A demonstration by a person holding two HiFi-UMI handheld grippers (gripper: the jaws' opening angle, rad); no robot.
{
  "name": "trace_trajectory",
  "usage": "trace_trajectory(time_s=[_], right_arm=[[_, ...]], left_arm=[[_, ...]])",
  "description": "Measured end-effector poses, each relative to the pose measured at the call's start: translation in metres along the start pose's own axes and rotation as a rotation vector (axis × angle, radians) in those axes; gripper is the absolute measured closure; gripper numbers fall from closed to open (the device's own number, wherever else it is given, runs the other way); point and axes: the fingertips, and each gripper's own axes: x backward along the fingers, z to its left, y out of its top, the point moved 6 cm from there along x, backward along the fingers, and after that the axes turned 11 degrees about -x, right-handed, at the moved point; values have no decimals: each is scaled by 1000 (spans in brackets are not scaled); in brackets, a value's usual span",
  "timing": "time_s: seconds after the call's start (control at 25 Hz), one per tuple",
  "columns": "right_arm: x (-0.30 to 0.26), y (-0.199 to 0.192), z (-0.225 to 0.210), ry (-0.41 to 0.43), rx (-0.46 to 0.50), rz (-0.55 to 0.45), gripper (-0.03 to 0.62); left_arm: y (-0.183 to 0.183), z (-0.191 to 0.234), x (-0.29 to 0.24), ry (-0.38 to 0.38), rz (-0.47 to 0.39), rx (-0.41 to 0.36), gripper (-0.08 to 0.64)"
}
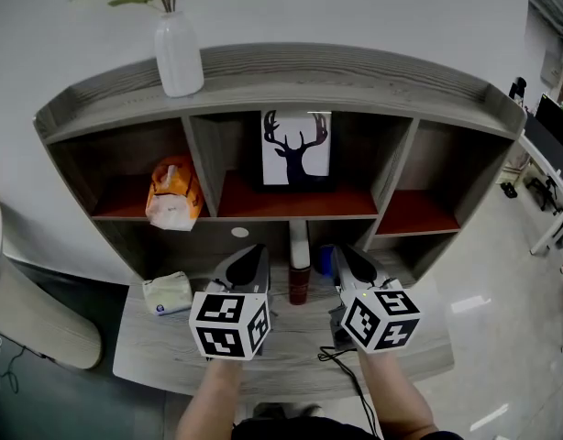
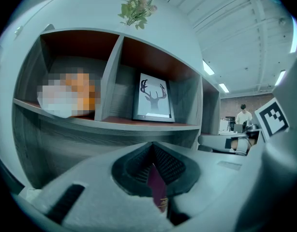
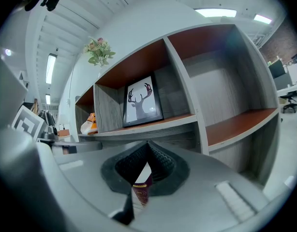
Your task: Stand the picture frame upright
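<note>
One frame stands upright in the middle compartment of the shelf, set back near the rear wall, which probably props it. You hold the left gripper and right gripper low over the desk, well apart from the frame. Both have their jaws together on nothing, with a red bottle between the two. I judge the task done.

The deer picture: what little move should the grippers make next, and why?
Probably none on the picture frame itself: I'd just ease both grippers back from the shelf. The frame already stands upright in the middle compartment. The left gripper and right gripper are shut on nothing, low over the desk, either side of a dark red container.
</note>
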Motion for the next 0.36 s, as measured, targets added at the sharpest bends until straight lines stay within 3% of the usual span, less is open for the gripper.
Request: trace_trajectory(time_s=[0.36], right_arm=[[0, 1, 1, 0, 20, 3, 591]], left_arm=[[2, 4, 3, 14, -9, 6, 566]])
